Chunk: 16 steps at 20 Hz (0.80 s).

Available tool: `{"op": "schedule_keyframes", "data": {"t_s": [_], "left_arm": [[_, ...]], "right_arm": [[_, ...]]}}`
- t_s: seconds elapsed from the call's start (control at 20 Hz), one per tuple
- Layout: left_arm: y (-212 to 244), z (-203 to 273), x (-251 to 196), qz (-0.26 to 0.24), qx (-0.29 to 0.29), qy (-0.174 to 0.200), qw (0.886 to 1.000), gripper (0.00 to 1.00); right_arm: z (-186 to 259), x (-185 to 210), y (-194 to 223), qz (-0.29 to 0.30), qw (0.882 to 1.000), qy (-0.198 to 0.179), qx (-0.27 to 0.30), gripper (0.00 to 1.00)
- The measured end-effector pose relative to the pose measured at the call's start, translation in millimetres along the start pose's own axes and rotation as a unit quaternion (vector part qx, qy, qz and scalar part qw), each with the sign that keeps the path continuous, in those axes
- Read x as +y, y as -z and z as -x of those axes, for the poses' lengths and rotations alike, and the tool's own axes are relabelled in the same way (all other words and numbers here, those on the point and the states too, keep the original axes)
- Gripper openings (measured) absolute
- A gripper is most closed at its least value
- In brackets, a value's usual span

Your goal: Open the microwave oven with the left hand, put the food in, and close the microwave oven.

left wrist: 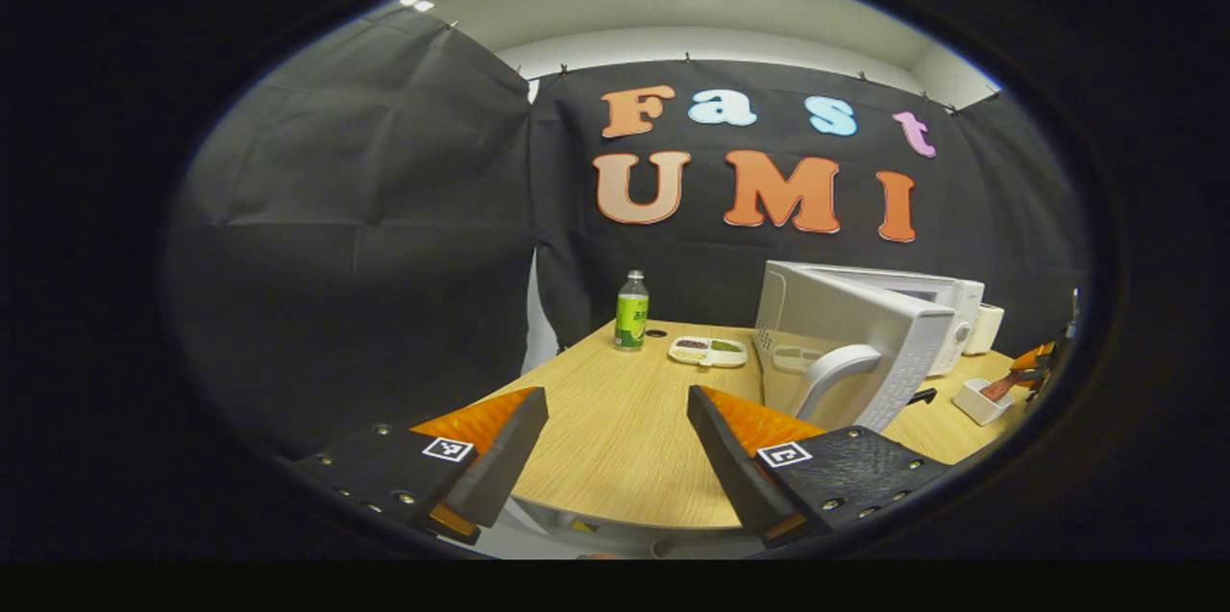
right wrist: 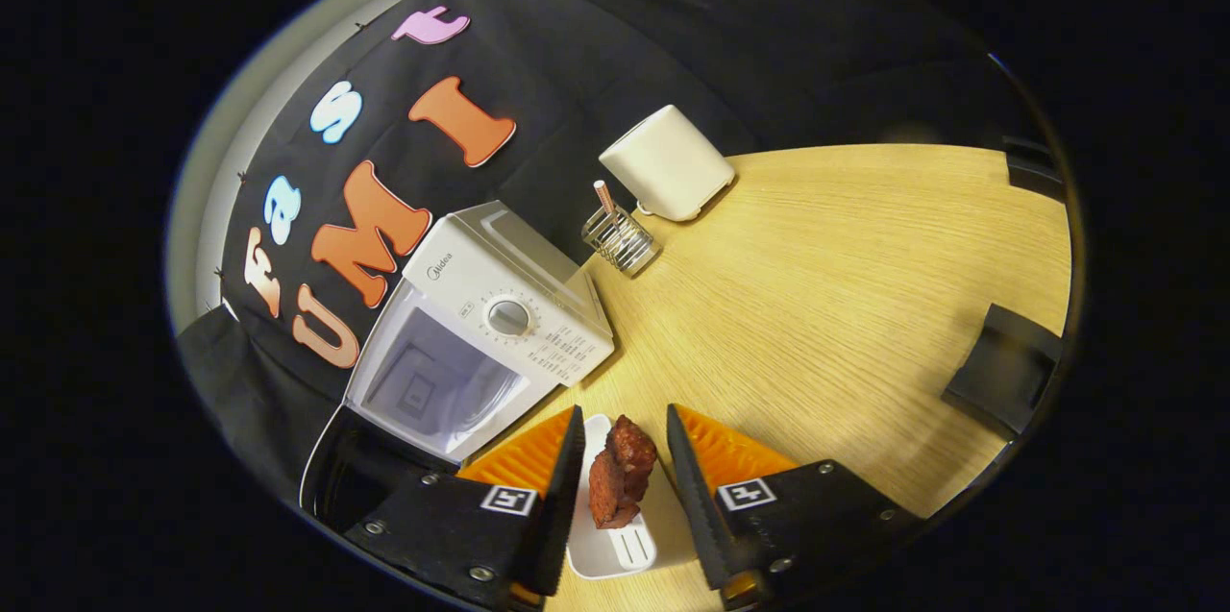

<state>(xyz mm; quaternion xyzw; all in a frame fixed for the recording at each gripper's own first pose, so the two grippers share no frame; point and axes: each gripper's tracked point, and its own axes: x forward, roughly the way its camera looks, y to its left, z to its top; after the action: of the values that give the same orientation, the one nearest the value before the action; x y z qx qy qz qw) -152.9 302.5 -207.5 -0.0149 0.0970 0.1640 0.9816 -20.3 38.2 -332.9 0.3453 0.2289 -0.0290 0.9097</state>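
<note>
The white microwave (left wrist: 947,300) stands on the wooden table with its door (left wrist: 846,333) swung open toward me; the curved handle (left wrist: 834,372) faces my left gripper (left wrist: 615,434), which is open and empty, back from the table's near edge. In the right gripper view the microwave (right wrist: 509,305) shows its empty cavity (right wrist: 432,386). A small white dish (right wrist: 610,545) holding brown pieces of food (right wrist: 620,473) lies on the table between the fingers of my right gripper (right wrist: 625,415), which is open around it. The same dish (left wrist: 980,401) shows at the far right of the left gripper view.
A green-labelled bottle (left wrist: 631,309) and a divided plate with food (left wrist: 708,351) stand left of the microwave. Behind it are a white appliance (right wrist: 668,160) and a wire holder (right wrist: 620,242). Black objects (right wrist: 1004,367) sit at the table's right edge.
</note>
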Motion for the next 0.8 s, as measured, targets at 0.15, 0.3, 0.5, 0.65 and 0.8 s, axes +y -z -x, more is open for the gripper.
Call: {"op": "schedule_keyframes", "data": {"t_s": [0.15, 0.3, 0.5, 0.65, 0.8], "left_arm": [[1, 0, 1, 0.003, 0.001, 0.000, 1.000, 0.91], [1, 1, 3, 0.004, 0.001, 0.000, 1.000, 0.91], [2, -1, 8, -0.002, -0.001, -0.005, 1.000, 0.91], [6, -2, 12, -0.003, 0.000, -0.007, 1.000, 0.91], [7, -4, 15, -0.002, 0.003, -0.004, 1.000, 0.91]], "right_arm": [[-1, 5, -7, -0.011, 1.000, -0.004, -0.004, 0.23], [1, 11, -6, -0.003, 1.000, 0.001, -0.005, 0.17], [10, 28, -19, 0.016, 1.000, -0.005, -0.018, 0.16], [16, 49, -32, 0.025, 0.999, -0.016, -0.030, 0.16], [20, 82, -43, 0.030, 0.998, -0.039, -0.045, 0.16]]}}
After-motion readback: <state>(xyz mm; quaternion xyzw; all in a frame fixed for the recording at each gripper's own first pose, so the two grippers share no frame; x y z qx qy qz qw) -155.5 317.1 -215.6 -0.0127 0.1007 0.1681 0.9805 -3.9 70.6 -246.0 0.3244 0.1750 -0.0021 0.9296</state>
